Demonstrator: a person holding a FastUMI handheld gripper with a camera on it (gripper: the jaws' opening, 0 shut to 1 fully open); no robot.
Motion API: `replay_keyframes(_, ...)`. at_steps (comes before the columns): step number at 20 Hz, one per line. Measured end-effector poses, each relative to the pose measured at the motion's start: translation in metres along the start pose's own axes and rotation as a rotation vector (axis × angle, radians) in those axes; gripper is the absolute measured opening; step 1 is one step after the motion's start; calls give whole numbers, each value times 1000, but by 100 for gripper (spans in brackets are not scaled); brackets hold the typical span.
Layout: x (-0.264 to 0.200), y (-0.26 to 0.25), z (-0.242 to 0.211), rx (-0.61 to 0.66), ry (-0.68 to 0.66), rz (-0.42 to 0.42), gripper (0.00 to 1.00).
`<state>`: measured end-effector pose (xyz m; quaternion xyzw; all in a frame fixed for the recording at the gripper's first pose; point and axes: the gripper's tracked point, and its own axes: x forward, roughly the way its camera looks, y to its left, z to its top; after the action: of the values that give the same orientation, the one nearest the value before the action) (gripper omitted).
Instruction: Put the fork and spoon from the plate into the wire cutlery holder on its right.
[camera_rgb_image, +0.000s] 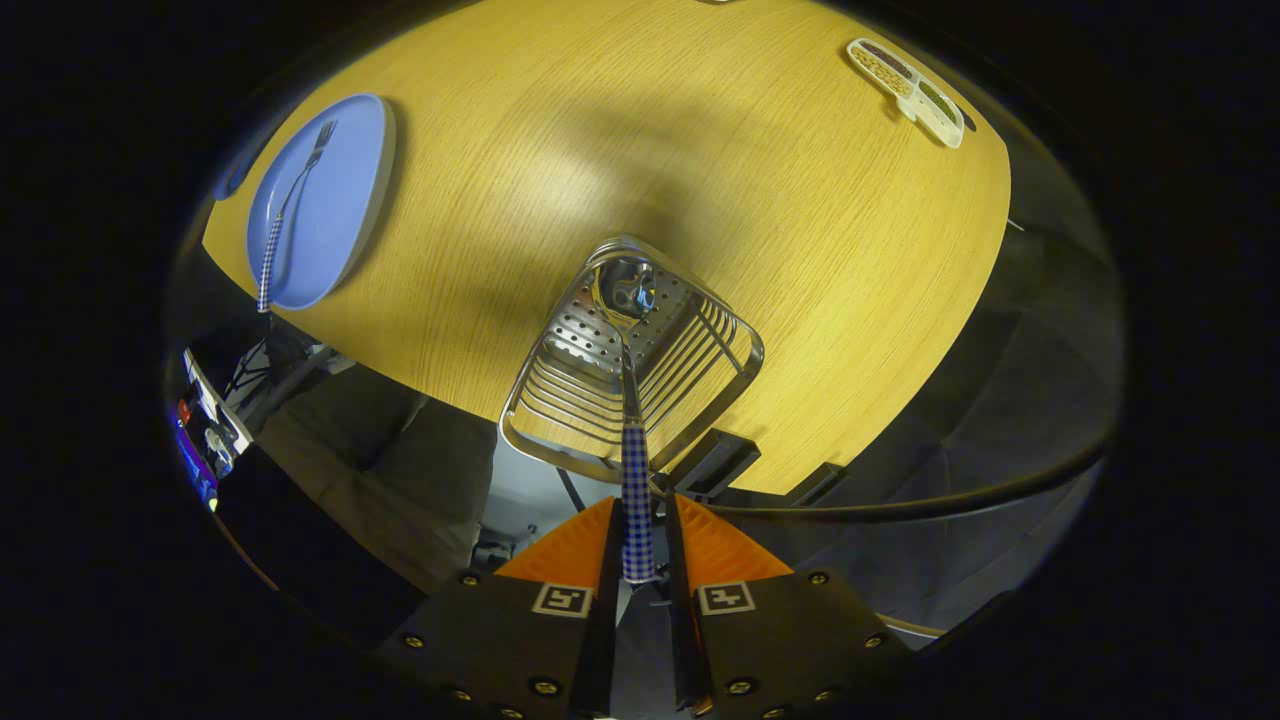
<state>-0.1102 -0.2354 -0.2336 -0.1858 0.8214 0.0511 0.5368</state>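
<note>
I have the tool (638, 520) clamped on the spoon (634, 420): both fingers (560, 550) press the checked blue-and-white handle from either side, and the handle runs straight ahead from between them. The spoon's shiny bowl sits down inside the wire cutlery holder (700, 345), close to the perforated plate on the holder's far side. The holder stands on the wooden counter (600, 130) just ahead of the fingers, near the counter's front edge.

Well off to the left of the holder I see the blue plate (350, 190), with the fork (290, 215) lying lengthwise on it, tines pointing away from me and its checked handle reaching over the plate's near rim. Far beyond on the right lies a small white divided tray (908, 90) with grainy fillings. I can read no writing or brand; the only markings are two square black-and-white tags on the tool's body.
</note>
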Motion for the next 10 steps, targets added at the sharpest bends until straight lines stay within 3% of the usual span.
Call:
replay_keyframes(1,-1,-1,-2,3,-5,1,25)
replay_keyframes(3,-5,-3,-7,15,-21,2,44)
replay_keyframes(5,-13,-9,-9,31,-74,-13,50)
replay_keyframes(6,-16,-12,-15,47,-93,-21,68)
replay_keyframes(9,-30,-17,-27,110,-188,-56,71)
replay_keyframes(10,-32,-18,-30,145,-240,-76,86)
